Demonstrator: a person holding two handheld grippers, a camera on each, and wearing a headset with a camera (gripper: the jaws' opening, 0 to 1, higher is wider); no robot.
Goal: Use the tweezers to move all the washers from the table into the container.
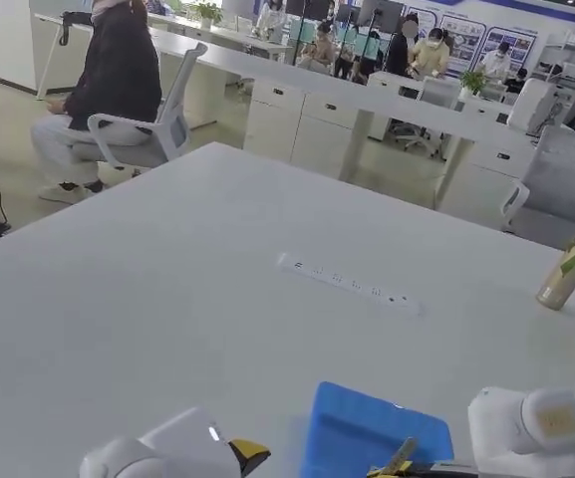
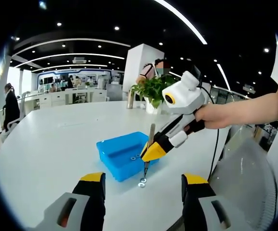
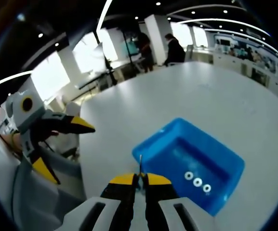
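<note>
Left gripper (image 2: 143, 178) fingers (image 2: 93, 179) wide, empty | right gripper (image 3: 139, 179) pinching tweezers (image 2: 151, 132); long axis near upright, tips just over washer (image 2: 142, 183) on desk (image 2: 47, 159) | washer just beside container (image 2: 129, 171); three washers (image 3: 196, 182) inside

The container (image 2: 127, 169) looks smooth plastic, the washers (image 3: 197, 182) and tweezers (image 2: 151, 134) shiny metal, the table (image 2: 57, 144) matt.

The white table (image 1: 167, 299) bears a blue container (image 1: 367, 428), a power strip (image 1: 352, 282) and a washer (image 2: 142, 183) just beside the container.
</note>
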